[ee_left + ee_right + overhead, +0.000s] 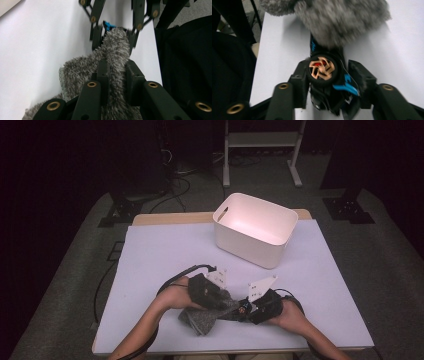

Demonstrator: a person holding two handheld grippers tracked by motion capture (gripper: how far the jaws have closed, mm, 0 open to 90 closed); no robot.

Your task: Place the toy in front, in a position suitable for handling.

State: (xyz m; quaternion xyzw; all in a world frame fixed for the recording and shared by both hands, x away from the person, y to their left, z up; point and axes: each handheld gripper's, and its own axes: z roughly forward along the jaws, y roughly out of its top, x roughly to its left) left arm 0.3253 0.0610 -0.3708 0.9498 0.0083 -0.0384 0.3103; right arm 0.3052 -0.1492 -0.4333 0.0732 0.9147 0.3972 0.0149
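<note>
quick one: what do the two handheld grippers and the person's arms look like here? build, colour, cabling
Both the left gripper and the right gripper are black, each topped by a pale three-cornered plate and trailing a black cable. Up close, the jaws are black linkage bars with brass-coloured pivot rivets and blocky black pads. The forearms are bare, with no sleeves showing.

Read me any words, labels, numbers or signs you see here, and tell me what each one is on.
None can be read.
Toy car in the right gripper: blue markings on its black body, too blurred to make out as letters.
Grey fuzzy cloth, white bin, table: no writing visible.
</note>
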